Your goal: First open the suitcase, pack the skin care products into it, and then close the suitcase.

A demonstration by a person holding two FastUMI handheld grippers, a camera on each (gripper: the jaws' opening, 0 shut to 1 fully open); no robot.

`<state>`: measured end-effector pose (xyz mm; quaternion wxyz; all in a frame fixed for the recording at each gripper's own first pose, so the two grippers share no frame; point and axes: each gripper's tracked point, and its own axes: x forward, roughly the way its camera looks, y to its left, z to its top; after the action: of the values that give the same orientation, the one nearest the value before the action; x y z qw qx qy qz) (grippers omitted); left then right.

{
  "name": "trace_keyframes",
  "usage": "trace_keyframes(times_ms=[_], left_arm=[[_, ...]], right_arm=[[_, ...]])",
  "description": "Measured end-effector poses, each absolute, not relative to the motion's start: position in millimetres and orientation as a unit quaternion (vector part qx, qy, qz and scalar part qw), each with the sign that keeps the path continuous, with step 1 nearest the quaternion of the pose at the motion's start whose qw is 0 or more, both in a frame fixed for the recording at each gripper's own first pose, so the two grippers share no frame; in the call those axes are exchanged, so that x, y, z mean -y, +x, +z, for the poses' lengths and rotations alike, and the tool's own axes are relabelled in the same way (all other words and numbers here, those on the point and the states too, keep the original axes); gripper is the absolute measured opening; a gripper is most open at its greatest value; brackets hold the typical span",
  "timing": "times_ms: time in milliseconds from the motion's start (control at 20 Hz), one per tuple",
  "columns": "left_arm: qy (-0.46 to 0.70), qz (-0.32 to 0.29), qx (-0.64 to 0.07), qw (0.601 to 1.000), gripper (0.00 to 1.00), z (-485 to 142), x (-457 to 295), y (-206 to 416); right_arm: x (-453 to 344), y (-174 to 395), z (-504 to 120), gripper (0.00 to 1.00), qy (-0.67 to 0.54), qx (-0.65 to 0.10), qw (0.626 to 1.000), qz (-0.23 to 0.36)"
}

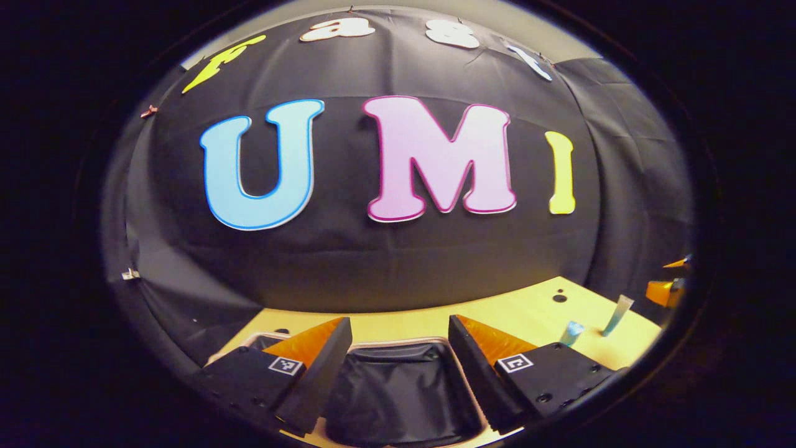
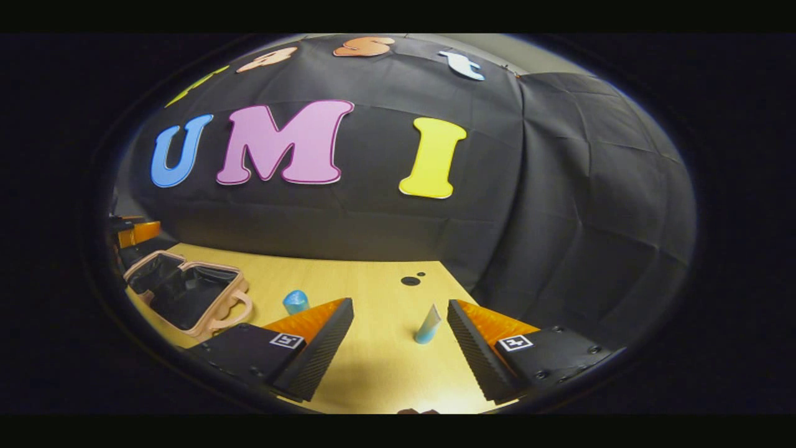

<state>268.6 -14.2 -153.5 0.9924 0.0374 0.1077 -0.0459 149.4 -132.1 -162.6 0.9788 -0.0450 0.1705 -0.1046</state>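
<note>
**Suitcase lies open, both hand-held grippers held wide**

The suitcase [image 2: 186, 292] is seen lying open on the wooden surface [image 2: 367, 367], its dark lining exposed and its pale rim and handle turned up. In the left gripper view the suitcase [image 1: 398, 386] is found directly below and between the spread fingers of the left hand-held gripper [image 1: 399, 333], which is held wide with nothing gripped. Just beside the suitcase handle a small blue-capped container [image 2: 296, 302] is stood upright. Farther from the suitcase, a pale tube [image 2: 428, 325] is stood on its blue cap, slightly tilted. The right hand-held gripper [image 2: 400, 317] is held wide and empty above the surface, well apart from the suitcase, with the tube seen between its fingers.
</note>
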Motion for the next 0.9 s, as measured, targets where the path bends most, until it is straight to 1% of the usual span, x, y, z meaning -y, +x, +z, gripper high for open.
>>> trace_keyframes(times_ms=[200, 250, 300, 350, 450, 500, 550, 750, 900], left_arm=[[0.016, -0.107, -0.127, 0.986, 0.98, -194, 113, 264], [0.016, -0.130, -0.136, 0.982, 0.98, -207, 137, 261], [0.017, -0.146, -0.142, 0.979, 0.98, -221, 159, 258], [0.018, -0.159, -0.150, 0.976, 0.98, -234, 174, 258], [0.019, -0.179, -0.170, 0.969, 0.98, -263, 197, 259], [0.019, -0.187, -0.178, 0.966, 0.98, -278, 207, 259], [0.019, -0.194, -0.185, 0.963, 0.98, -290, 217, 259], [0.031, -0.215, -0.215, 0.952, 0.98, -349, 251, 281], [0.025, -0.220, -0.229, 0.948, 0.99, -370, 264, 302]], right_arm=[[157, 152, -171, 0.96, -0.044, -0.169, 0.979, -0.110], [163, 152, -173, 0.94, -0.044, -0.168, 0.978, -0.112], [169, 154, -175, 0.96, -0.044, -0.169, 0.978, -0.113], [174, 157, -179, 0.97, -0.045, -0.169, 0.978, -0.111], [185, 160, -185, 0.97, -0.053, -0.170, 0.978, -0.108], [189, 161, -188, 1.00, -0.058, -0.170, 0.978, -0.107], [193, 161, -193, 0.97, -0.060, -0.172, 0.977, -0.107], [198, 159, -219, 0.97, -0.055, -0.190, 0.974, -0.110], [199, 167, -238, 0.97, -0.044, -0.201, 0.972, -0.115]])
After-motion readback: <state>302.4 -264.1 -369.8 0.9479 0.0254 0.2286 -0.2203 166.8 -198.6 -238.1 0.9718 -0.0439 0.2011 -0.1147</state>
